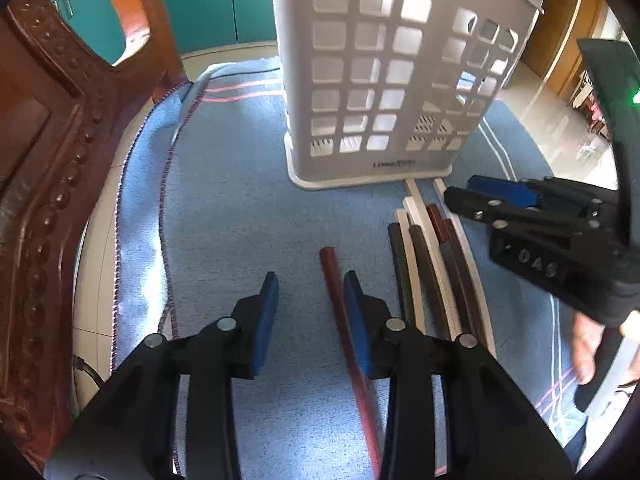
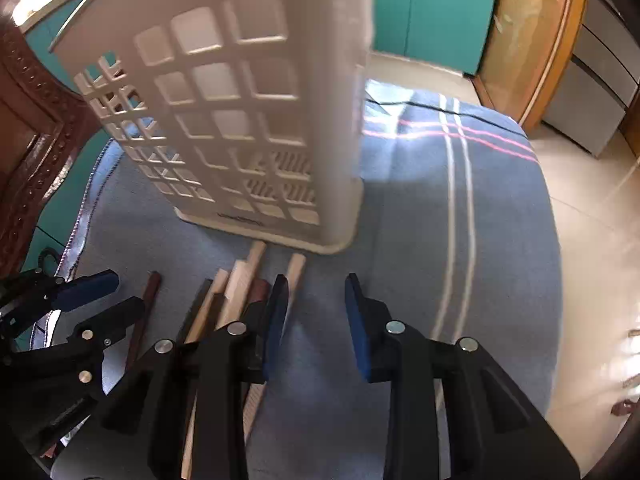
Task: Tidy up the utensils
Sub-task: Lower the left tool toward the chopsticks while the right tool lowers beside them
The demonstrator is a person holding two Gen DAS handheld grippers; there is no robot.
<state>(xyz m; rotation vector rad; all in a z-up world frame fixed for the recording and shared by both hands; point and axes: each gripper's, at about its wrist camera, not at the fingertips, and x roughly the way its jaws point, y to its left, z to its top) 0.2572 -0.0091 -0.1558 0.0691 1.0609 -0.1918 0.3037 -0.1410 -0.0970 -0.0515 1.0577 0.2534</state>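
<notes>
A: Chopsticks (image 1: pixel 434 264), a bunch of them in black, white and dark red, lie side by side on the blue cloth (image 1: pixel 240 216), their far ends just short of the white basket (image 1: pixel 384 80).

B: And the single red chopstick (image 1: pixel 340 308)?

A: It lies apart from the bunch, to their left, running under the left gripper (image 1: pixel 310 280) close to its right finger. The fingers stand wide apart with nothing between them.

B: Where is the right gripper (image 2: pixel 316 284)?

A: Above the right edge of the bunch, its left finger over the sticks and its right finger over bare cloth. Its fingers are also spread wide, with nothing in their grasp. From the left camera it shows as a black body with blue pads, low over the far ends of the sticks.

B: The basket?

A: Upright on the cloth, with square holes in its walls. A carved wooden chair (image 1: pixel 52 152) stands at the left edge of the cloth.
</notes>
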